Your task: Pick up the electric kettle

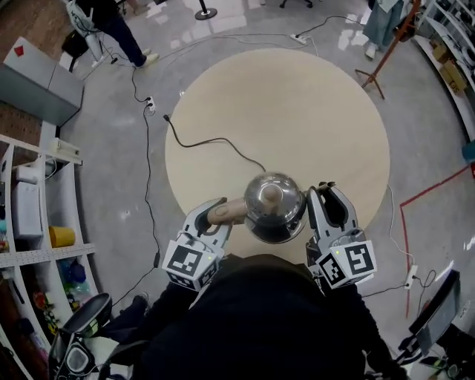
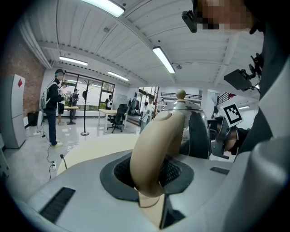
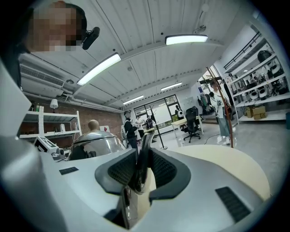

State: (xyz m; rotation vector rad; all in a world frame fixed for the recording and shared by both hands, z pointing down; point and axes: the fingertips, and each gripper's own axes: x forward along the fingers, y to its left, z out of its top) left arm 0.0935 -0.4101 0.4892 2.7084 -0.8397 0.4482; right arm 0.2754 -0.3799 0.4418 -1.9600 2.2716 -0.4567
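round table (image 1: 297,96) | person (image 1: 111,22) far left | shelf (image 1: 37,256), yellow cup (image 1: 61,236)

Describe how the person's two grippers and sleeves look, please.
The left gripper and the right gripper have rounded light grey shells with dark grey textured pads. Each carries a cube with black-and-white square markers. The sleeves are black.

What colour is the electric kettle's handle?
Beige; the handle shows best in the left gripper view.

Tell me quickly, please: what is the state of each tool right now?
Left tool: closed on the kettle handle.
Right tool: closed, holding nothing, beside the kettle.
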